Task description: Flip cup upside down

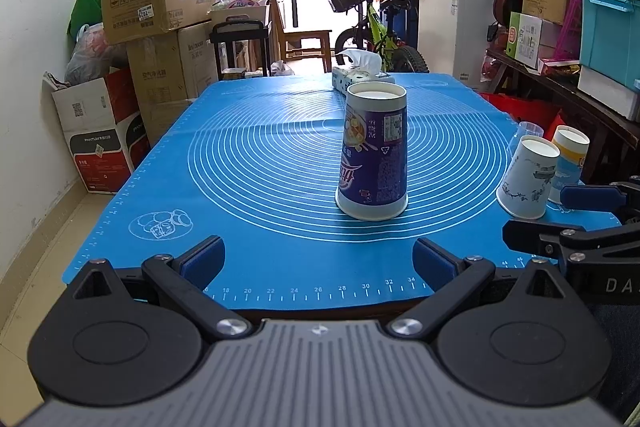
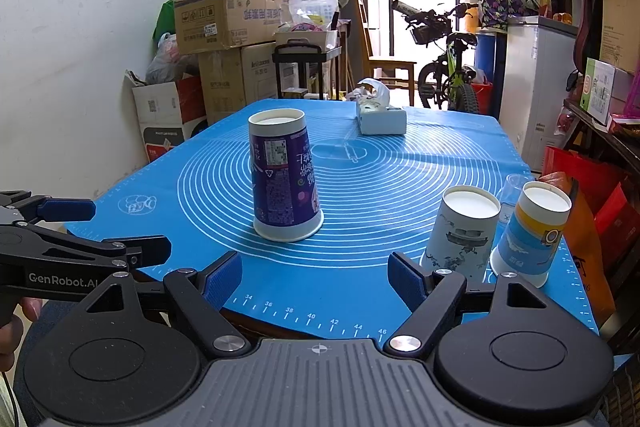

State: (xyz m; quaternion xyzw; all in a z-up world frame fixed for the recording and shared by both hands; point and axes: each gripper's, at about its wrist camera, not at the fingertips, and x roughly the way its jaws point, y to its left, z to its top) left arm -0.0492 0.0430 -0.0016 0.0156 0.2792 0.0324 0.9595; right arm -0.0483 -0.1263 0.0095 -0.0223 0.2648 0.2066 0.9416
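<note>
A tall purple paper cup stands upside down, base up, in the middle of the blue mat; it also shows in the right wrist view. My left gripper is open and empty at the near edge, short of the cup. My right gripper is open and empty at the near edge, to the right of the cup. Each gripper shows in the other's view: the right gripper and the left gripper.
Two more upside-down cups stand at the mat's right edge: a white one and a blue-and-yellow one, with a clear plastic cup behind. A tissue box sits at the far side. Boxes, a bicycle and shelves surround the table.
</note>
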